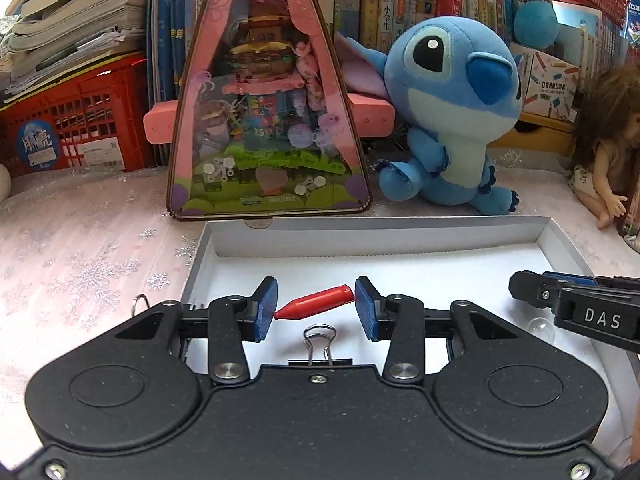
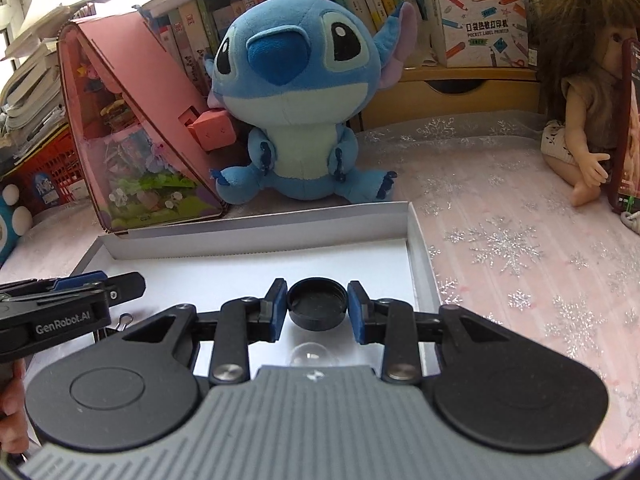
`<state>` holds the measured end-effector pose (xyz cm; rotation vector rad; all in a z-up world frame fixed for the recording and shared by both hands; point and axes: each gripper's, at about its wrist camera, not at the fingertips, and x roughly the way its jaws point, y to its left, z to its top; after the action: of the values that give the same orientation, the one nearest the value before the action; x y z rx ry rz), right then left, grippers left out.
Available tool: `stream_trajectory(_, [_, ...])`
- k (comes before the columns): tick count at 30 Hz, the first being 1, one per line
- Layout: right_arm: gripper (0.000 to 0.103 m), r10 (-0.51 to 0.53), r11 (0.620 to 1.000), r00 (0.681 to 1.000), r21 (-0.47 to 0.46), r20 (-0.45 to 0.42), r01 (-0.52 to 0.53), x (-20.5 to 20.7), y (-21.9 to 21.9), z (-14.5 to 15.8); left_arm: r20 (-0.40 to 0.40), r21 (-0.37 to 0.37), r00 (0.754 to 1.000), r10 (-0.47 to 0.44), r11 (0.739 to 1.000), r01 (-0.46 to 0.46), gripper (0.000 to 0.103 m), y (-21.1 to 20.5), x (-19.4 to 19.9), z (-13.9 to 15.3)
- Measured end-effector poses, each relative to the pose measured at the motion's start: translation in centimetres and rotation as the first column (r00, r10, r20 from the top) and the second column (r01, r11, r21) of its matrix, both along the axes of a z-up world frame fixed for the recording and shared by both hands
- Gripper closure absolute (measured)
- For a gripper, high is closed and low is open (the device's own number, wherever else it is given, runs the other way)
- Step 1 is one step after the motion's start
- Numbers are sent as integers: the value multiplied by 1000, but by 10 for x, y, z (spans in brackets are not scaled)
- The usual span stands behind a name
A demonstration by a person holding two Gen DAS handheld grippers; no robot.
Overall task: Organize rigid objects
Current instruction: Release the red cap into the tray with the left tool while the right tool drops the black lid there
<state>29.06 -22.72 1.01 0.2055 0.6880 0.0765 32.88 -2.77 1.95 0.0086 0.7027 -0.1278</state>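
A: The left gripper (image 1: pixel 316 307) has the red pen cap (image 1: pixel 316 303) pinched end to end between its blue pads, held over the white box (image 1: pixel 400 229) on the bench.

B: And the right gripper (image 2: pixel 317 305)?

A: Clamped on the black round lid (image 2: pixel 317 303), also above the box floor. A clear dome (image 2: pixel 311 355) sits just beneath it, and a binder clip (image 1: pixel 319 344) lies under the left one.

B: What worries you?

A: The cap — it's tapered and gripped by its tips, tilted, so I'd guess it could pivot or shoot out if the squeeze shifts. The lid is held only at its rim; let go from height, it may roll or land on the dome.

B: And the two grippers are close together.

A: Yes — they could knock each other inside the box.
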Motion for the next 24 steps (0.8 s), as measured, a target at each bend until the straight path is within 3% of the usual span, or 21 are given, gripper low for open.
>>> stream_trajectory(24, [64, 9, 1000, 1000, 5, -19, -9, 1, 1, -3, -34, 9, 999, -7, 1000, 8, 62, -7, 3, -5])
